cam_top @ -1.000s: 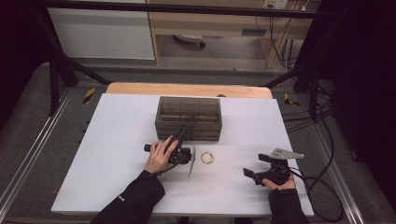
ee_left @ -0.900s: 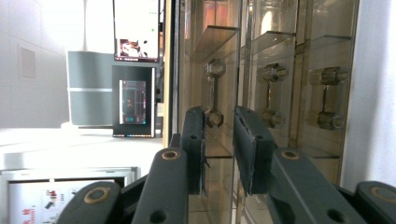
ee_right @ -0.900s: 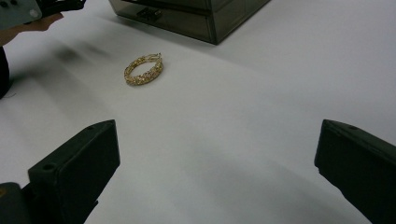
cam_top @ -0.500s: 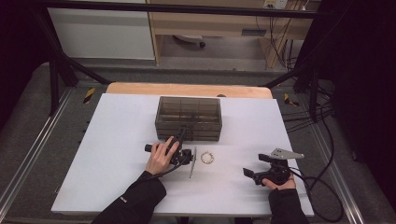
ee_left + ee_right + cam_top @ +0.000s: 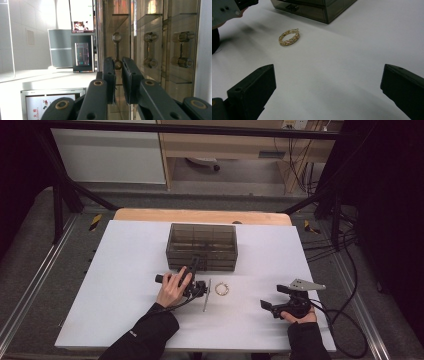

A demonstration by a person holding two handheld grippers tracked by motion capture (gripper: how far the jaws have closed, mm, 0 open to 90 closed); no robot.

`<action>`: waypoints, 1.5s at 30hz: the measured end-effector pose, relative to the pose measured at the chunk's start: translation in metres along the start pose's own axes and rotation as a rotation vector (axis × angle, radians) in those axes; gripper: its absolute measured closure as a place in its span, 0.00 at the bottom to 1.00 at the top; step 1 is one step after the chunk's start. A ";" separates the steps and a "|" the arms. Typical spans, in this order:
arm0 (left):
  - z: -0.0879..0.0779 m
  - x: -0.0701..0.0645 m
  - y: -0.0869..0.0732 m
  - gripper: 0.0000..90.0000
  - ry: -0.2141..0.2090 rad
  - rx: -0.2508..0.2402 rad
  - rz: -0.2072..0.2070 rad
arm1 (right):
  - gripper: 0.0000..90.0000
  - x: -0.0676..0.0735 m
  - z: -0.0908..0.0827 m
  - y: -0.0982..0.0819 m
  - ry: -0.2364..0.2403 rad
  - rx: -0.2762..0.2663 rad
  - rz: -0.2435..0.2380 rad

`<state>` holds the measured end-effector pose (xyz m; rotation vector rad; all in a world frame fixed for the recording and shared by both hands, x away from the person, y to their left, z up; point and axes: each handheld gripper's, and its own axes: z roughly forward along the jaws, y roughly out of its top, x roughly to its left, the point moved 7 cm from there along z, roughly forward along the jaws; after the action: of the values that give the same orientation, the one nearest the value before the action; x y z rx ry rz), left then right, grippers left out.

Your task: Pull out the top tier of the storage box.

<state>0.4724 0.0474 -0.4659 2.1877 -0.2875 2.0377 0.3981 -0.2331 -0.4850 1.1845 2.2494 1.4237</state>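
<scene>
1. White counter (image 5: 100, 285) carries everything; nearest, the right gripper (image 5: 274, 309) rests with fingers spread wide, empty.
2. Beyond it lies the gold beaded bracelet (image 5: 289, 38).
3. Farther off, the left gripper (image 5: 118, 75) has been closing its fingers about the smoky transparent drawer box's (image 5: 202, 246) metal drawer handle (image 5: 117, 50); pulling straight back likely follows.

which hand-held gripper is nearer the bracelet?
Left. The left hand-held gripper is at the box, just left of the bracelet; the right hand-held gripper sits farther off, to its right.
</scene>
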 end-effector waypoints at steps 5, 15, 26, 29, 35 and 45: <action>-0.002 0.001 0.001 0.91 0.002 -0.006 0.006 | 0.01 0.000 0.000 0.000 -0.001 0.000 0.000; -0.011 -0.001 0.001 0.91 -0.002 -0.013 -0.004 | 0.01 0.000 0.000 0.000 0.001 0.001 0.001; -0.016 0.000 0.002 0.90 -0.020 -0.011 -0.006 | 0.01 0.000 0.000 0.000 0.000 0.002 -0.001; -0.016 0.002 0.002 0.89 -0.040 -0.021 -0.015 | 0.01 0.000 0.000 0.000 0.000 0.002 -0.001; -0.016 0.000 0.000 0.76 -0.068 -0.048 -0.007 | 0.01 0.000 0.000 0.000 -0.001 0.002 -0.001; -0.011 0.006 -0.006 0.59 -0.070 -0.042 -0.013 | 0.01 0.000 0.000 0.000 -0.001 0.002 -0.001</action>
<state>0.4634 0.0552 -0.4589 2.2328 -0.3194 1.9333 0.3980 -0.2329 -0.4852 1.1841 2.2511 1.4200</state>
